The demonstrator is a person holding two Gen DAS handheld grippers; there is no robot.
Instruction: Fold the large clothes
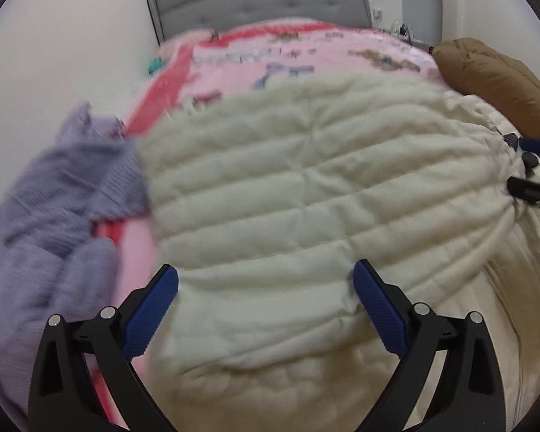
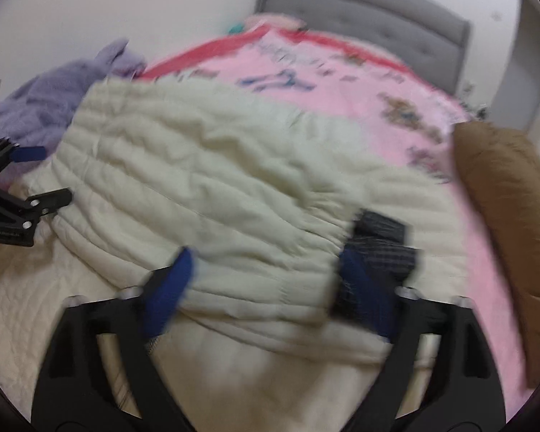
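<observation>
Cream quilted puffer jacket (image 1: 306,187) spread on the pink bedspread (image 1: 234,68), directly ahead of both my claws. Left gripper (image 1: 266,280) and right gripper (image 2: 266,270) gape wide, holding nothing. Probably light, soft, slippery; I would pinch the near hem.

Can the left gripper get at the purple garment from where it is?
Probably yes: the purple garment lies uncovered just beside the open left gripper, which hovers over the cream quilted coat.
</observation>
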